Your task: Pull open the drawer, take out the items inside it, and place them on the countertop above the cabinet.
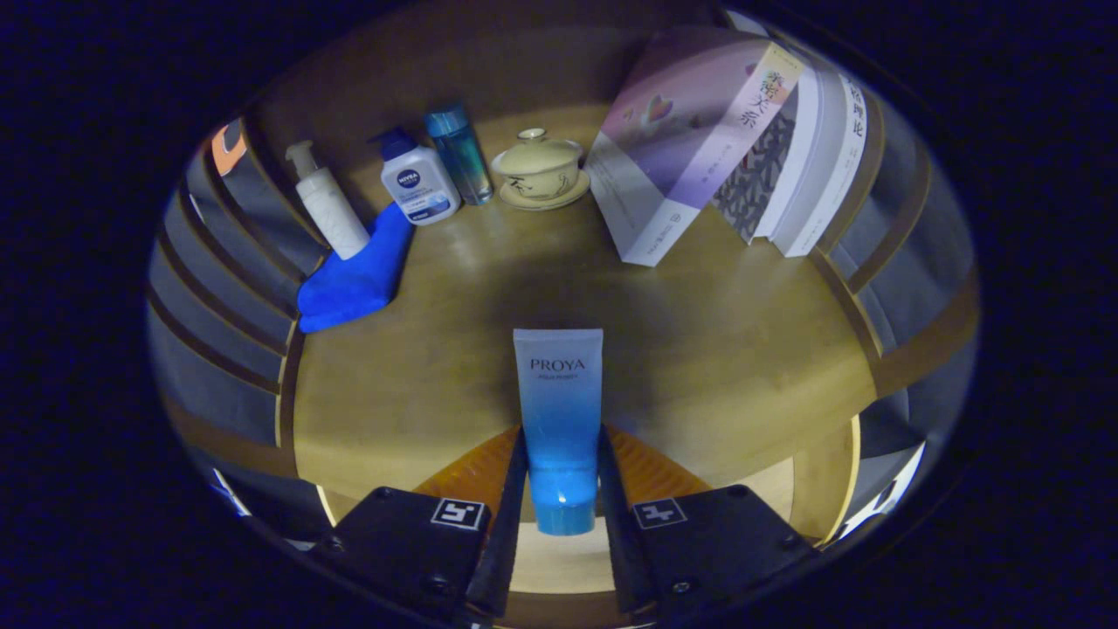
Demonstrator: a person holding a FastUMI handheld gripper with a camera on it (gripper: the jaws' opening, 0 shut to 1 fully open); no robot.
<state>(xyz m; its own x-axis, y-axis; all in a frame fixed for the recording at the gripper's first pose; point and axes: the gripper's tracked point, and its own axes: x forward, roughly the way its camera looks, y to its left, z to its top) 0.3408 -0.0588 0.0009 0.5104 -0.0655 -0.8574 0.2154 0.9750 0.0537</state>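
1 tube [559,411] pinched in your gripper [561,489], both fingers on its cap end, hanging over the countertop [419,384] | looks light, soft-walled, slick plastic | grip low near the stiffer cap, squeeze gently | bottles [419,179] and books [690,140] sit well beyond

Dim overall, with soft overhead light. Broad dark shadow on the wooden countertop [716,349] just beyond the blue tube [559,419]; small glare spot low on that tube. Sharp around the tube, softer toward the books [699,140] behind it. Strong fisheye bending farther out from the tube.
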